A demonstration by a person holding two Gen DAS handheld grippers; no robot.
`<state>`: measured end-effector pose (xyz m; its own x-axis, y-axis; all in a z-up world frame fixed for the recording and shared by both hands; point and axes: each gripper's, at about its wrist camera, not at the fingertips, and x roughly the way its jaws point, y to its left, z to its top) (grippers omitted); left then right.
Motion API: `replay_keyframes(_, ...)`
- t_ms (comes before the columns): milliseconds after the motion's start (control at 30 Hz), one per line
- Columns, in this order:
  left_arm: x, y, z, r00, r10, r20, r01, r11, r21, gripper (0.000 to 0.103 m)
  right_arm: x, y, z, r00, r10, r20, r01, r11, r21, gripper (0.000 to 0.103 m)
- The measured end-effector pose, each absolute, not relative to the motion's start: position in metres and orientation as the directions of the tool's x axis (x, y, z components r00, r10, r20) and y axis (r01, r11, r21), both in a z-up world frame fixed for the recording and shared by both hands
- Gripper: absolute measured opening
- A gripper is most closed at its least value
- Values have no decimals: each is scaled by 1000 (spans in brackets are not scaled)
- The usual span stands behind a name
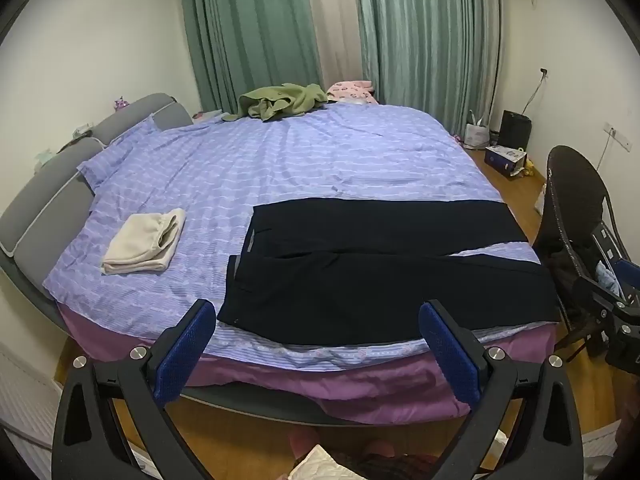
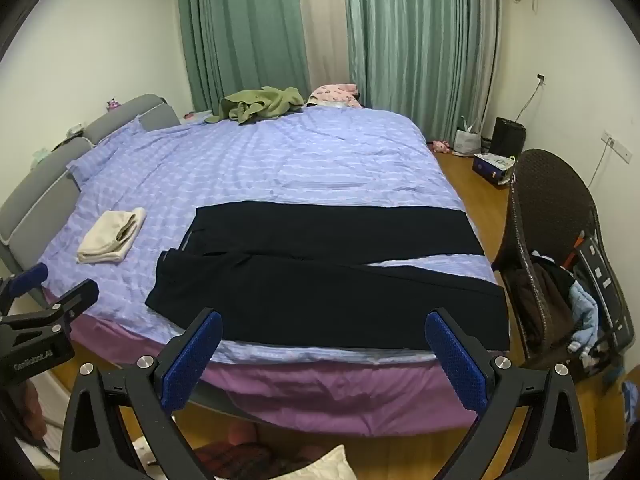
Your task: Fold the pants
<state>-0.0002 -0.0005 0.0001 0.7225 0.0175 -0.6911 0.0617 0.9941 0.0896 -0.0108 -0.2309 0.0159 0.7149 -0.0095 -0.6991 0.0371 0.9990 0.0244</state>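
Light: reading dim and even, indoor, source unseen; curtains (image 1: 332,28) closed, glowing faintly.
Shadows: lying soft, pooling under the bed (image 1: 280,152) edge.
Dark areas: black pants (image 1: 380,272) swallowing detail, folds barely showing.
Glare: glinting only on gripper screws.
Distortion: bending walls and bed strongly, black vignette curling round corners.
Focus: staying fairly sharp mid-frame, softening and smearing toward rims.
Colour: leaning cool, slightly greenish.

The right gripper (image 2: 322,344) is wide open and holds nothing. Black pants (image 2: 328,272) lie flat on the purple bed (image 2: 280,168). A folded cream cloth (image 2: 112,236) sits at nine o'clock from them.
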Motion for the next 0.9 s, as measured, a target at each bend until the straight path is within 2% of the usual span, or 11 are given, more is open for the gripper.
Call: replay_keyframes(900,-1,14,13,761,4,-649,38,998,52,103,-9,-223,20,732,-5,-681,14,1000,8,103)
